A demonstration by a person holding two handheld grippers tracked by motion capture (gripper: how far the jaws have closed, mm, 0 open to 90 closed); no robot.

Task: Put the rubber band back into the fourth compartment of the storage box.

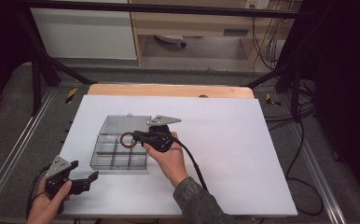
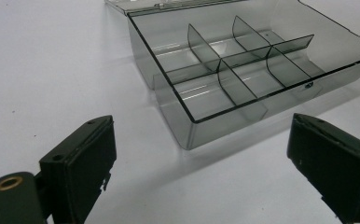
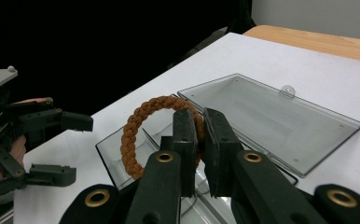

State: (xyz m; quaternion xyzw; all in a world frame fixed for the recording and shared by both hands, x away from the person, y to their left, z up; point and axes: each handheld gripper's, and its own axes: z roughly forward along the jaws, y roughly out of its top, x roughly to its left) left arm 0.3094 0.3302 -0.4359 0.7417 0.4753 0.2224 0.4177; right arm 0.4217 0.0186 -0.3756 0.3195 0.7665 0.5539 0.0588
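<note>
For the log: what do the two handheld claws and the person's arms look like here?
Both the left claw and the right claw are black, each with two flat rectangular pads and brass-coloured rivets at the finger pivots. Each carries a grey three-cornered plate on top and trails a black cable. The right forearm wears a mottled grey-green sleeve; the hands are bare, without gloves.

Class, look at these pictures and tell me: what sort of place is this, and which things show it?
Probably a lab or workshop set up for recording. A black metal frame surrounds a table covered in white, loose cables hang at the back, and a person holds the left gripper and the right gripper.
</note>
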